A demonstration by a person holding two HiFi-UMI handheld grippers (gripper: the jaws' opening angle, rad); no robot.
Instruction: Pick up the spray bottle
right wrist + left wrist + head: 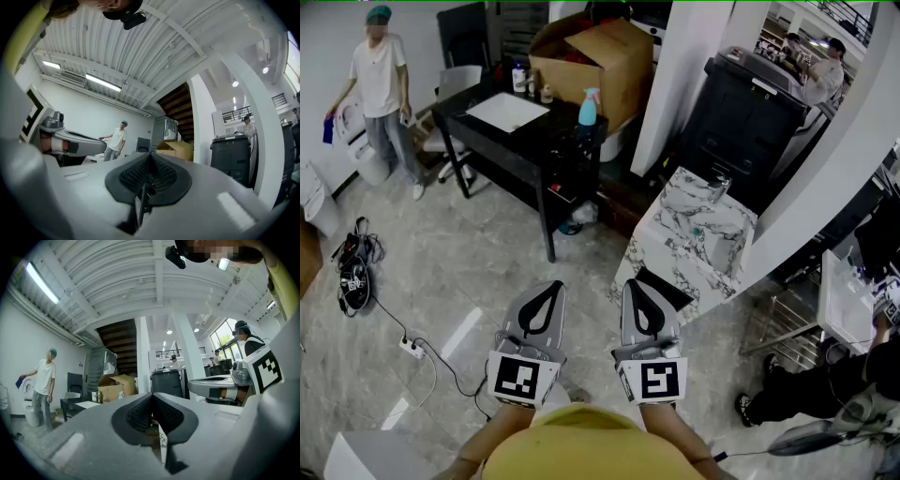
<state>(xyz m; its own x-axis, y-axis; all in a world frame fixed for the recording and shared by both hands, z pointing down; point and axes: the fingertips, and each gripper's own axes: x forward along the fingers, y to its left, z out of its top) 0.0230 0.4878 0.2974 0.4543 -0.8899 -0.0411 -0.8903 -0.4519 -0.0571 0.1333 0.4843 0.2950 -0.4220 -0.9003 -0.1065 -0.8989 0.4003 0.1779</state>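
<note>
A light-blue spray bottle [588, 108] stands upright near the right end of a black desk [520, 141], far ahead of me. In the left gripper view the spray bottle [121, 394] shows small beside a cardboard box. My left gripper [546, 298] and right gripper [639, 298] are held side by side close to my body, over the floor, well short of the desk. Both point level and have their jaws pressed together with nothing between them. In the left gripper view the left gripper [152, 409] is shut, and in the right gripper view the right gripper [150, 171] is shut too.
A large cardboard box [595, 56] sits behind the desk, with small bottles [519, 77] and a white sheet [507, 111] on it. A marble-topped table [694, 239] stands to the right, a black cabinet [750, 112] behind it. A person [382, 84] stands at far left. Cables [356, 267] lie on the floor.
</note>
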